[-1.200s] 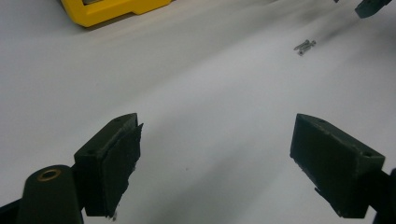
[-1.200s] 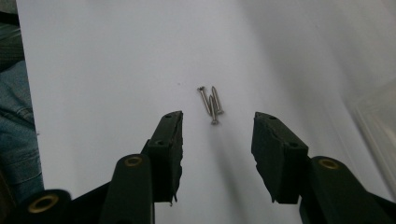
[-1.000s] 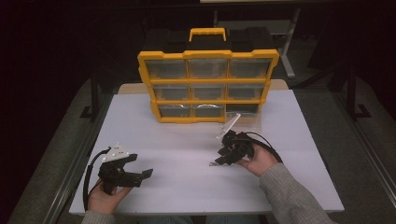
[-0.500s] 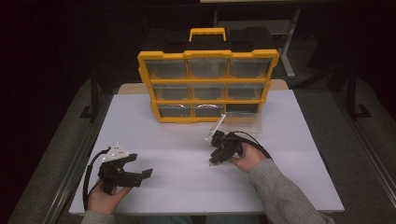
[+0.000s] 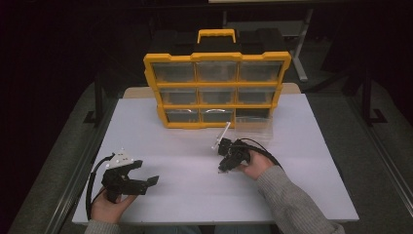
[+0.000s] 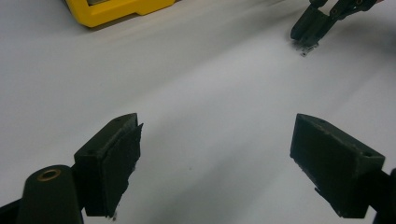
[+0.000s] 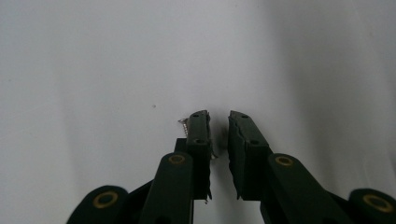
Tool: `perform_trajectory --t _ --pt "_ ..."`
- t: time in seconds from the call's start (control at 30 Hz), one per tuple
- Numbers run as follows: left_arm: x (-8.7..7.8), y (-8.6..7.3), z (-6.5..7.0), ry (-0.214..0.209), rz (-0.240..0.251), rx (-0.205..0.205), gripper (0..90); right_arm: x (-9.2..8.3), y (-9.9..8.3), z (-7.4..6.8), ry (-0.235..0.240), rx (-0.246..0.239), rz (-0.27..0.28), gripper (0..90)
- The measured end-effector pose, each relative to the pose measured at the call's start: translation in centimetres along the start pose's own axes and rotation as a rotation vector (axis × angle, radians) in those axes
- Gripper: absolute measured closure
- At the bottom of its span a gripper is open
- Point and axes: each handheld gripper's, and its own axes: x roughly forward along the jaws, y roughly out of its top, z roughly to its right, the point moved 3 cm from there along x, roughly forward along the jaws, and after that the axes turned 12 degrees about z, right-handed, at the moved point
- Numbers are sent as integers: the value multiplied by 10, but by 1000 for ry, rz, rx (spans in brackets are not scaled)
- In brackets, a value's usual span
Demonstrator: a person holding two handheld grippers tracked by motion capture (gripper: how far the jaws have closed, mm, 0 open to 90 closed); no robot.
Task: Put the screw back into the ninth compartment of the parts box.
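Note:
My right gripper [image 5: 222, 168] points down at the white table [image 5: 185, 146], its tips on or just above the surface. Its jaws have just been closing; in the right gripper view [image 7: 218, 116] only a narrow gap is left between them. A tiny silvery piece [image 7: 182, 122] lies at the outer side of the left jaw tip, and I cannot tell whether anything sits in the gap. From the left gripper view, small dark specks [image 6: 306, 48] lie under the right gripper [image 6: 306, 33]. My left gripper [image 5: 146, 173] rests at the front left, wide open and empty [image 6: 217, 154].
A yellow drawer organizer [image 5: 216, 90] with clear drawers stands at the back of the table. Its bottom right slot [image 5: 253, 113] is empty, and a clear drawer [image 5: 253, 129] lies on the table in front of it. Dark floor surrounds the table.
The right gripper has moved left and down toward the table, and its jaws have narrowed. The left gripper has stayed put.

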Motion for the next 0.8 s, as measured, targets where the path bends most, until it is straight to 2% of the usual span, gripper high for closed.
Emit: perform_trajectory --t 0.4,0.5,0.67,0.8 --pt "1 -1 0 -5 -14 5 156 2 2 -1 -50 -45 -22 859" --pt "1 -1 0 -6 -14 7 156 2 2 0 -47 -47 -23 861" --pt "2 -1 0 -6 -14 12 156 1 2 2 -19 -24 -20 864" --pt "1 -1 0 -6 -12 5 156 -5 6 3 -10 -21 0 864"
